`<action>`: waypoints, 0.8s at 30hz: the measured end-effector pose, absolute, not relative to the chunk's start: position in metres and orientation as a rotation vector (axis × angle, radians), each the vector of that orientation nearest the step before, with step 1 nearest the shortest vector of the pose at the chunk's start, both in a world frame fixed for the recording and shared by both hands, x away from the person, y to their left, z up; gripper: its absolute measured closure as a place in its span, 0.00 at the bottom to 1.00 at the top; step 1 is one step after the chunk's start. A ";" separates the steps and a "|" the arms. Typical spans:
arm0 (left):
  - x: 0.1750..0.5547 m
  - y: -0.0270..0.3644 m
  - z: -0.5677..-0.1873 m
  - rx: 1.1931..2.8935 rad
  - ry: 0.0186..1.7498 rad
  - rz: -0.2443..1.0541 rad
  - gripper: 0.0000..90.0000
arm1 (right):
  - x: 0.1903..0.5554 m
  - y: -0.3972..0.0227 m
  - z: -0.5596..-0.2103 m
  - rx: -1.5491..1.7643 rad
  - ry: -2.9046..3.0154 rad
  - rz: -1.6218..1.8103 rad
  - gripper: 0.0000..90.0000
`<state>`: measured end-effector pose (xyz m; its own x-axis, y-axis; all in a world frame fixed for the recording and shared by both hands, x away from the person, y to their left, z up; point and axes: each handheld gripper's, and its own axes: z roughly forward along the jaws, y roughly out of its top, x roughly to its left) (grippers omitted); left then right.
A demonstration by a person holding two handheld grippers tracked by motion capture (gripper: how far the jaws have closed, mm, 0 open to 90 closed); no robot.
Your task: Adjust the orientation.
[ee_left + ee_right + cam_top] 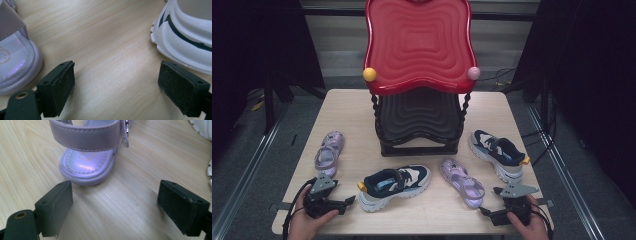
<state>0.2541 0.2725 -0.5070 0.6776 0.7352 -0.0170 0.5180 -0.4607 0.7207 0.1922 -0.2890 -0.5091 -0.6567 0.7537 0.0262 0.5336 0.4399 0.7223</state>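
Table (357, 107): two sandals (329, 151), two sneakers (395, 186).

A two-tier rack (419, 100) is set at the back of the bench (357, 107). Before it, a sandal (329, 150), sneaker (394, 186), sandal (462, 182) and sneaker (498, 154) are ranged left to right.

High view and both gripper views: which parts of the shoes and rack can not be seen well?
- Rack's lower black shelf: its back is hidden by the red tray, high view.
- Sneaker: cut off by the frame edge, left gripper view.
- Purple sandal: its far end is cut off at the top edge, right gripper view.
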 end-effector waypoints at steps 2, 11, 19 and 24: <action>0.254 0.272 -0.507 2.166 0.959 0.386 0.15 | 0.192 -0.289 -0.509 1.106 2.396 1.040 0.14; 0.255 0.271 -0.507 2.160 0.977 0.397 0.16 | 0.192 -0.289 -0.509 1.107 2.396 1.040 0.14; 0.254 0.269 -0.507 2.151 0.995 0.404 0.16 | 0.192 -0.290 -0.509 1.104 2.397 1.040 0.14; 0.254 0.267 -0.505 2.161 1.002 0.403 0.17 | 0.191 -0.290 -0.509 1.111 2.398 1.039 0.14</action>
<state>0.2538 0.2667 -0.5054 0.6505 0.7593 -0.0146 0.5379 -0.4470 0.7147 0.1912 -0.2898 -0.5089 -0.6554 0.7547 0.0288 0.5370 0.4389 0.7204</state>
